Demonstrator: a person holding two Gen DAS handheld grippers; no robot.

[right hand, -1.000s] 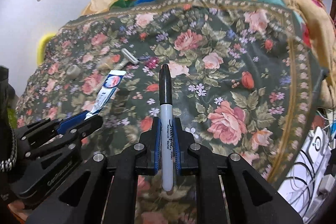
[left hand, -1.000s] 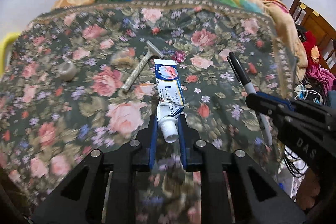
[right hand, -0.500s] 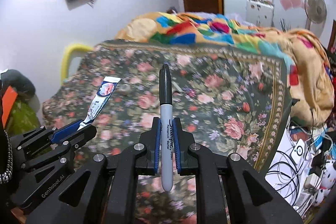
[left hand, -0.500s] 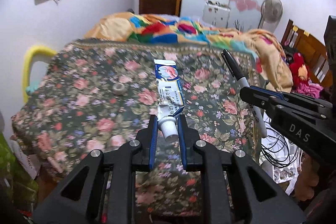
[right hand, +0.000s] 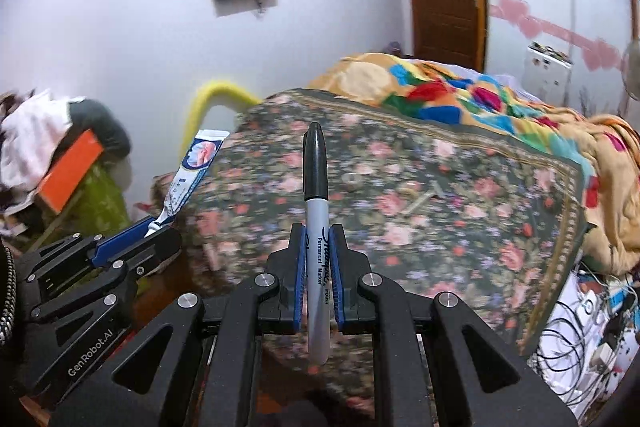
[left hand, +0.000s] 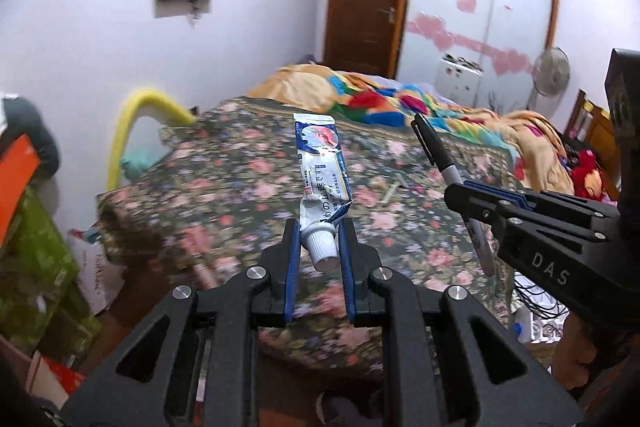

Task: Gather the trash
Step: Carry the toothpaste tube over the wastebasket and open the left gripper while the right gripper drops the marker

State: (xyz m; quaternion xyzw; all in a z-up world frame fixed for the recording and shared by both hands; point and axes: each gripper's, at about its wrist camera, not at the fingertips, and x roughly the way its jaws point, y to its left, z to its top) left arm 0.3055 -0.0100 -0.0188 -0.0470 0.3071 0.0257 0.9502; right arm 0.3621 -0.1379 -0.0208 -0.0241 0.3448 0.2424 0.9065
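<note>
My left gripper (left hand: 319, 227) is shut on a squeezed white and blue toothpaste tube (left hand: 322, 169), held near its white cap with the flat end pointing up. My right gripper (right hand: 318, 231) is shut on a black-capped Sharpie marker (right hand: 316, 195), cap pointing up. Both are held in the air, back from the bed's near edge. In the right wrist view the left gripper (right hand: 158, 227) and the tube (right hand: 192, 171) show at the left. In the left wrist view the right gripper (left hand: 460, 189) and the marker (left hand: 436, 155) show at the right.
The bed has a floral cover (left hand: 248, 195) with a metal razor (right hand: 420, 201) and a small round item (right hand: 352, 179) lying on it. A colourful blanket (right hand: 460, 95) is heaped at the far end. Green and orange clutter (left hand: 32, 211) stands left; cables (right hand: 584, 323) lie right.
Both grippers have lifted and pulled back from the bed with the tube and marker in them. The bed now looks farther and lower, and the view has swung slightly left.
</note>
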